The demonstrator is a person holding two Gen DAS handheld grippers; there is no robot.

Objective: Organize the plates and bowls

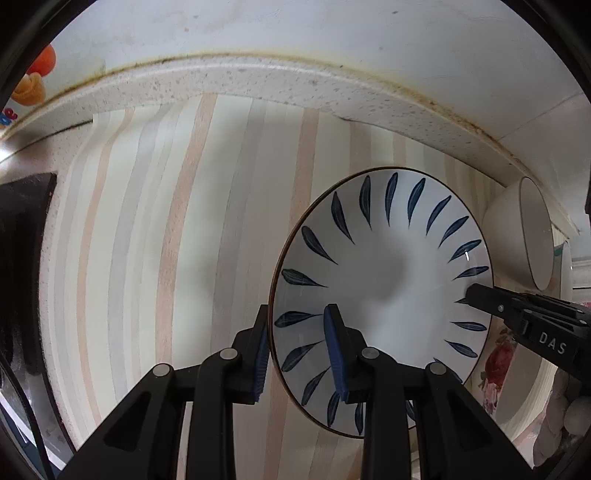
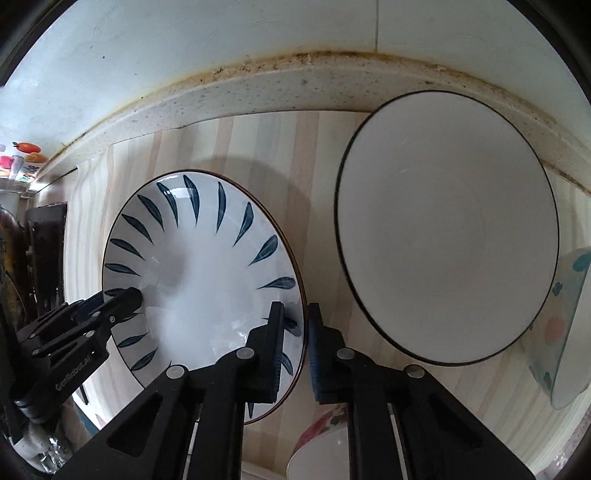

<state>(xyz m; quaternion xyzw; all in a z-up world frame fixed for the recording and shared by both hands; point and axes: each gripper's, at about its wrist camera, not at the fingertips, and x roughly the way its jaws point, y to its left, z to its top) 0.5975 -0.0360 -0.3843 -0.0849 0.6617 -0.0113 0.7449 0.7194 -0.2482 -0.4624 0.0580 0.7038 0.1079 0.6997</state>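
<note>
Two grippers meet on one dish: a white plate with blue leaf strokes (image 1: 380, 288) lying flat on the striped surface (image 1: 166, 240), a little in from the surface's back edge, where a speckled raised lip (image 1: 258, 79) runs under the white wall (image 1: 295, 29). Plate holds nothing; only grey shadow at its centre.

Left gripper (image 1: 299, 354): fingers straddle the plate's rim, one blue pad (image 1: 334, 354) inside on the plate's face, the other (image 1: 261, 362) outside the rim. Gap narrow. Outer pad appears just off the rim edge; cannot tell if it actually presses.

Right gripper (image 2: 297, 350): fingers straddle the opposite rim, inner finger (image 2: 275, 343) over the plate, outer finger (image 2: 319, 350) outside it, close together with the rim passing between. Reads as clamped on the plate's edge. In the left wrist view the same gripper's black tip sits on the plate's far rim.

Outward: large white bowl with dark rim (image 2: 447, 229), empty, stands beside the plate toward the back edge, apart from it, strip of bare surface between. Pale glass bowl with coloured spots (image 2: 557, 332) just beyond that bowl, tilted, contents not discernible. Floral bowl (image 2: 321, 439) at the near edge, below the right fingers, partly hidden. Dark object (image 1: 26, 258) at the surface's far side edge, unidentified.
</note>
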